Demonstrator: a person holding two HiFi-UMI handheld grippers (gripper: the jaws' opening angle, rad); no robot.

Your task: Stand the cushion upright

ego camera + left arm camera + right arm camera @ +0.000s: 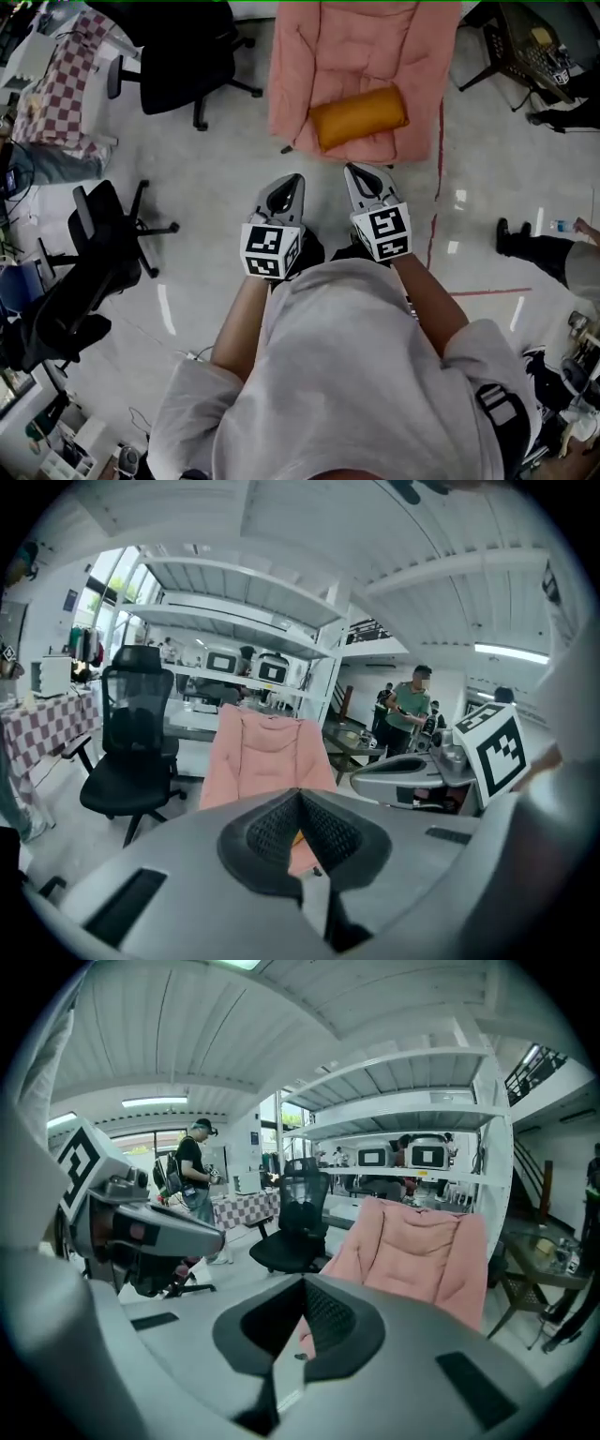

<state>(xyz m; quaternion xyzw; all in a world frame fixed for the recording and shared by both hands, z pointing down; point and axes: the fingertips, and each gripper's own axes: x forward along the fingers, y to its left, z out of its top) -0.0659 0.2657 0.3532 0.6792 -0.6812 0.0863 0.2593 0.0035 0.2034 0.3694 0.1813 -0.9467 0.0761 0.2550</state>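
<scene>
An orange bolster cushion (358, 117) lies flat across the seat of a pink padded chair (361, 56). Both grippers hover over the floor just short of the chair's front edge, pointing at it and apart from the cushion. My left gripper (292, 180) is shut and empty, and so is my right gripper (354, 172) beside it. In the left gripper view the closed tips (300, 799) hide most of the seat; a sliver of the orange cushion (297, 838) shows between the pads. The right gripper view shows shut tips (305, 1288) before the pink chair (422, 1251).
A black office chair (187, 56) stands left of the pink chair and another (94, 253) nearer on my left. A checkered tablecloth (66, 84) is at far left. Red tape (436, 187) runs along the floor on the right, near someone's shoe (511, 239). People stand by shelving (412, 714).
</scene>
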